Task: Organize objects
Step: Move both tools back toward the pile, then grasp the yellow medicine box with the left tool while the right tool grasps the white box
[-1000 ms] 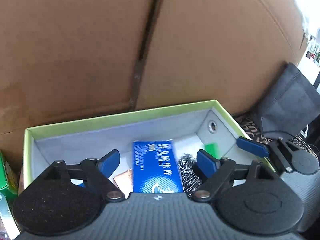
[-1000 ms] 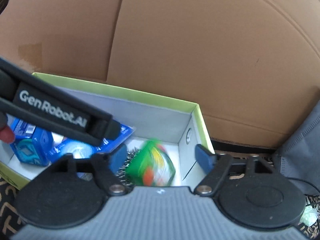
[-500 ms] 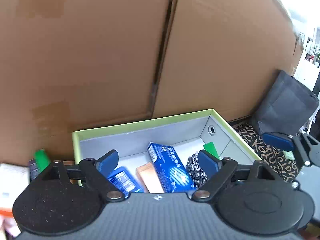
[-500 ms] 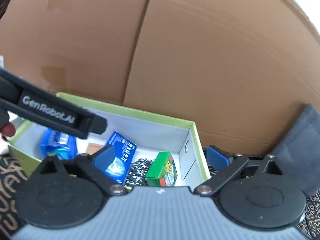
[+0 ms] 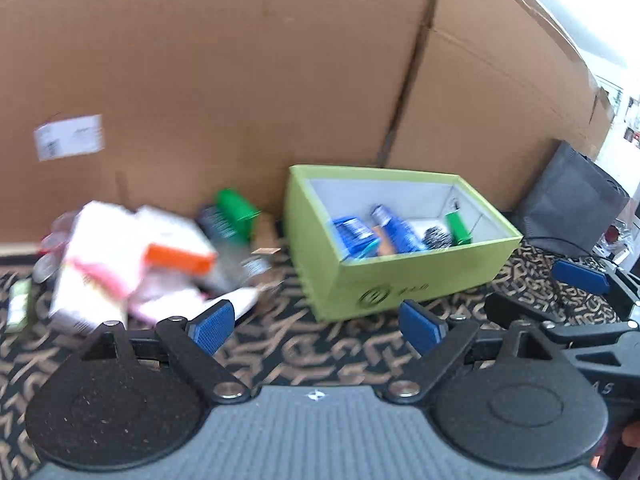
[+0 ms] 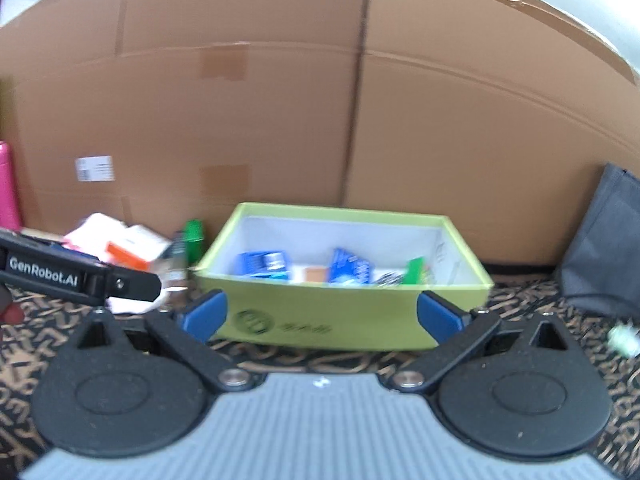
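A lime-green open box (image 5: 420, 276) (image 6: 360, 320) stands on the patterned carpet. Inside it lie blue packets (image 6: 264, 264), a small green carton (image 6: 414, 270), an orange card and a steel scourer (image 5: 436, 238). To its left is a blurred pile of loose items (image 5: 132, 248): white and pink boxes, an orange one and a green bottle (image 6: 194, 240). My left gripper (image 5: 316, 326) is open and empty over the carpet, in front of the box and pile. My right gripper (image 6: 322, 314) is open wide and empty, short of the box's front wall.
Large cardboard boxes (image 6: 280, 100) form a wall right behind the green box. A dark grey bag (image 6: 604, 248) leans at the right with a thin cable near it. A pink object (image 6: 8, 184) stands at the far left. Bare carpet (image 5: 300, 348) lies in front of the box.
Both grippers have pulled back and up from inside the green box. The small green carton that was between the right jaws now lies in the box, and those jaws stand wider.
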{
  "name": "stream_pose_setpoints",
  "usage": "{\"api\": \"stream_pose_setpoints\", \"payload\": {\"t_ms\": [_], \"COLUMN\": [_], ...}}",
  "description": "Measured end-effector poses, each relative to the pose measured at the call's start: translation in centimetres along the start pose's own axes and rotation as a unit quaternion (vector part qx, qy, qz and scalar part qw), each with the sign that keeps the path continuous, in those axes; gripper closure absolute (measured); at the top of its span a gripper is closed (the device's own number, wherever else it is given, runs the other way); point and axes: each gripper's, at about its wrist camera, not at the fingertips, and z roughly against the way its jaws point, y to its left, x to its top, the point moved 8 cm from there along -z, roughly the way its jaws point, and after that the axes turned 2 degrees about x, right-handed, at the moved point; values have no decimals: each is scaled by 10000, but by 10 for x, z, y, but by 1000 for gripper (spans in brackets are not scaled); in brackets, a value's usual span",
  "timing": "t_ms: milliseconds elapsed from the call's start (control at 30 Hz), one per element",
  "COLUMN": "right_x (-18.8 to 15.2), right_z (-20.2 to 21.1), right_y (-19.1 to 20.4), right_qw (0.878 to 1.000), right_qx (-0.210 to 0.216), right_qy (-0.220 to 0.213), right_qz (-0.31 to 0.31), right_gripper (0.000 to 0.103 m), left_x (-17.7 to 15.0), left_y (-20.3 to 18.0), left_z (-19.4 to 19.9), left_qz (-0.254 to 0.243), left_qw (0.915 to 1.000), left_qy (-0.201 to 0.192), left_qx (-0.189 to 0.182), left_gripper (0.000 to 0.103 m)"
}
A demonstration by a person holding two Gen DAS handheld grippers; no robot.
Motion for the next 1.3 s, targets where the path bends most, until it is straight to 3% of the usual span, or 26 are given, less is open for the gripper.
{"api": "stream_pose_setpoints", "payload": {"t_ms": [67, 400, 600, 767, 800, 833, 900, 1000, 1200, 1300], "right_x": [-12, -64, -74, -63, -60, -56, -47, -29, 5, 10], "right_z": [12, -14, -32, -43, -47, -51, -61, -81, -144, -177], "right_y": [19, 111, 151, 166, 168, 171, 176, 185, 199, 200], "right_qw": [9999, 9938, 9893, 9908, 9909, 9907, 9906, 9906, 9899, 9876], "right_qx": [149, 989, 1267, 1209, 1215, 1227, 1264, 1293, 1363, 1410], "right_qy": [-16, 453, 685, 594, 584, 579, 531, 432, 392, 605], "right_qz": [-44, -241, -229, -90, -64, -39, 28, 110, -77, -321], "right_gripper": [0, 0, 0, 2, 4, 5, 7, 12, 13, 13], "left_x": [-13, -47, -35, -15, -13, -11, -7, -8, -46, -72], "left_y": [20, 123, 174, 195, 198, 199, 196, 193, 201, 208], "left_z": [12, 37, 15, -17, -23, -28, -35, -25, 26, 52], "left_qz": [131, 751, 1118, 1294, 1296, 1270, 1174, 1266, 1731, 1895], "left_qw": [9998, 9929, 9853, 9826, 9828, 9842, 9903, 9912, 9816, 9769], "left_qy": [-24, 24, 36, 25, 71, 130, 178, 294, 627, 732], "left_qx": [133, 927, 1292, 1335, 1316, 1229, 726, 258, -510, -658], "left_gripper": [11, 11, 11, 16, 30, 35, 70, 83, 83, 78]}}
